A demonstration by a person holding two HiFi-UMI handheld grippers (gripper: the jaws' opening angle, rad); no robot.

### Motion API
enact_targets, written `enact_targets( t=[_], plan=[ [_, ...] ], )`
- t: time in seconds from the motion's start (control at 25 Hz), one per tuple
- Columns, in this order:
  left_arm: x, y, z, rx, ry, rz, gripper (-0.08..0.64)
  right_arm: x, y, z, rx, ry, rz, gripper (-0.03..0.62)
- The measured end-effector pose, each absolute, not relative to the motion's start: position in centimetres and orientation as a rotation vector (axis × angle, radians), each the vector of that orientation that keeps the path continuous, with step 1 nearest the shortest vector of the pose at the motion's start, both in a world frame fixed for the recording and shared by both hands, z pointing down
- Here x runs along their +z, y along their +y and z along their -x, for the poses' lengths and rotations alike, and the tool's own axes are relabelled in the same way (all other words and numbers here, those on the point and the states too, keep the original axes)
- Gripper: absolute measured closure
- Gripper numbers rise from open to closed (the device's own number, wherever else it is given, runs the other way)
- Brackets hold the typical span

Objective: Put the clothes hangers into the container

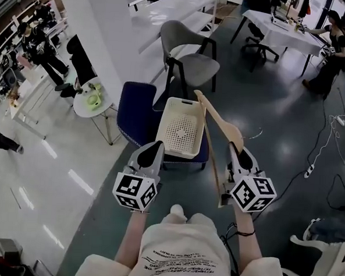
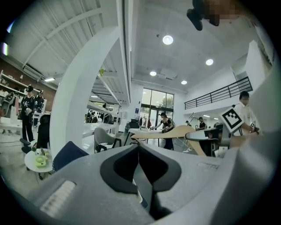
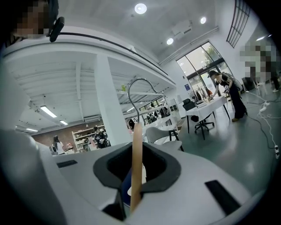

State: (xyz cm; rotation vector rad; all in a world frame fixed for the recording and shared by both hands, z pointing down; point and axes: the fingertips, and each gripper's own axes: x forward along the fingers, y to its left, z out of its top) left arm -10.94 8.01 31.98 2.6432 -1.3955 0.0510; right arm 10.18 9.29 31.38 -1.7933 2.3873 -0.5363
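Now | glossy grey floor (image 1: 279, 100) | left tongs (image 1: 153, 148) closed, empty | right tongs (image 1: 237, 149) clamp hanger (image 1: 223, 126) | basket (image 1: 183, 101) on chair (image 1: 133, 111)

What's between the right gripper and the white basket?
The wooden hanger, clamped in the right gripper, passing the right rim of the basket; head view.

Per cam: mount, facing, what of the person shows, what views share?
Head view: on the head, steeply down at the white basket on the blue chair; shows forearms, left hand-held gripper, right hand-held gripper.
Left gripper view: on the left hand-held gripper, level toward the grey chair; shut empty jaws show.
Right gripper view: on the right hand-held gripper, level; jaws clamp the wooden hanger.
Shared: wooden hanger in all three.
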Motion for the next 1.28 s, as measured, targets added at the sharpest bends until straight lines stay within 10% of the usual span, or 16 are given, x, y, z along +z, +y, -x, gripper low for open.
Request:
enact_targets(
  t=[1.28],
  plan=[
    [48.4,-13.8,7.6,0.247,-1.362,-2.192,0.537,48.8,-16.9,-9.5,-1.118,2.603,1.728,0.538]
  ],
)
